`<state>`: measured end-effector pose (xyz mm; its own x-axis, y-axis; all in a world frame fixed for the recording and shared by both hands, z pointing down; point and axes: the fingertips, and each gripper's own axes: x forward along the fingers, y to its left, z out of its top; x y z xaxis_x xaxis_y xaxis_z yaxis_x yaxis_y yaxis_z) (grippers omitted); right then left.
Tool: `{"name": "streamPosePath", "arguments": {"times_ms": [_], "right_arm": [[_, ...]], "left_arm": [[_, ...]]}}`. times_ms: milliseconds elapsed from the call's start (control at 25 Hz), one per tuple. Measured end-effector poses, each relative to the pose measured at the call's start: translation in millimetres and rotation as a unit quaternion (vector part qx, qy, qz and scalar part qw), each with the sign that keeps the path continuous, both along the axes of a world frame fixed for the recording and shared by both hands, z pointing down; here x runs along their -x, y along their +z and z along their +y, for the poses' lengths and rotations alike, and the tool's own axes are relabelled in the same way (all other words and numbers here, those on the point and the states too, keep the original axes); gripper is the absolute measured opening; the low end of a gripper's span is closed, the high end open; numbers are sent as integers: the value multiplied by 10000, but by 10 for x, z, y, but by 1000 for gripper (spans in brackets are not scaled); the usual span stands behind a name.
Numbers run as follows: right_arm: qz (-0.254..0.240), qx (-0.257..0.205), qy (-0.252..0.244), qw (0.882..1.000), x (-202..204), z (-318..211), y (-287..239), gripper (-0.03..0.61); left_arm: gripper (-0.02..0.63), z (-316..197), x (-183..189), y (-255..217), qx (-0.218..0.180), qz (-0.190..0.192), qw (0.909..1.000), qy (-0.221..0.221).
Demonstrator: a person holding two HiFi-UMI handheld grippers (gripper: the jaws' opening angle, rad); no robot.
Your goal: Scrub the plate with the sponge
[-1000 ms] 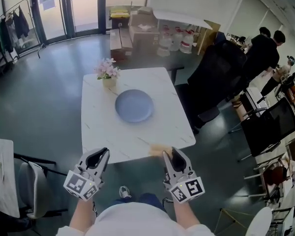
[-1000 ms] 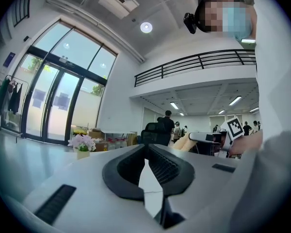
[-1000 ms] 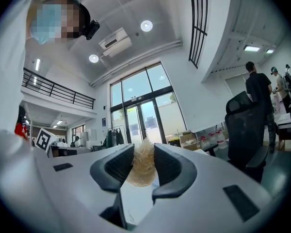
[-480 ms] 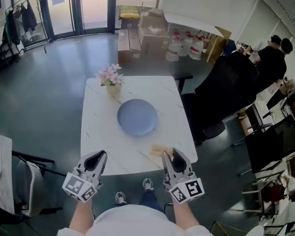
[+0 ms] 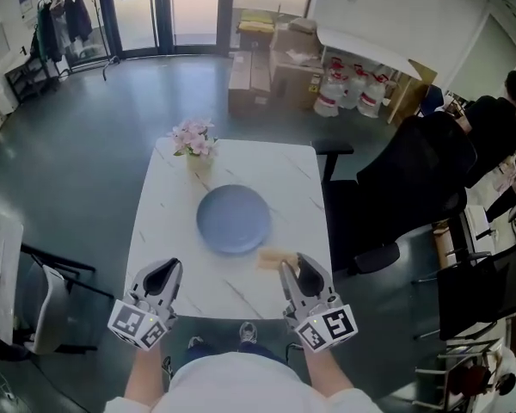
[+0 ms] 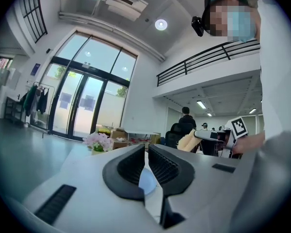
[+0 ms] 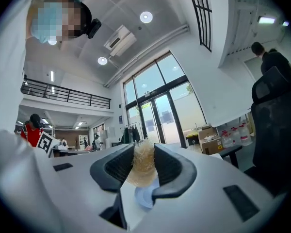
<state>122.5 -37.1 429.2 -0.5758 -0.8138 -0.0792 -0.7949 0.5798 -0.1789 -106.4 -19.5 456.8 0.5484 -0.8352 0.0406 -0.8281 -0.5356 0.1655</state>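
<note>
Your right gripper (image 5: 294,272) squeezes the sponge (image 5: 273,259) tight so it is ready to rub, your left gripper (image 5: 165,275) is closed on nothing, and the plate (image 5: 233,218) sits mid-table (image 5: 168,231) just ahead.

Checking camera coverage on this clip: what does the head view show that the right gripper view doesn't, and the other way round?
Head view only: the whole white table, the flowers at its far edge, the plate as a full blue disc. Right gripper view only: the right gripper with its ribbed pads pressed into the sponge from both sides, ceiling lights, a balcony railing. Both: the sponge in that gripper, part of the plate, the glass doors.
</note>
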Motion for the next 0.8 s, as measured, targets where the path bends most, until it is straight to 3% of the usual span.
{"name": "streamPosePath", "arguments": {"times_ms": [280,520,640,800], "right_arm": [[-85,129,-392,9991,-126,-293,106,135],[-43,255,-483,9985,-23,-502,173,135],[-24,266,-444,9987,42,-609,182,135],[-46,306,-324,9990,95,-778,222,135]], "left_arm": [[49,-131,-294,133,185,-61,9996,-216],[49,-397,-279,155,236,-131,9993,-273],[49,-582,-241,156,219,-217,9994,-167],[49,-834,-252,87,86,103,9998,175]]}}
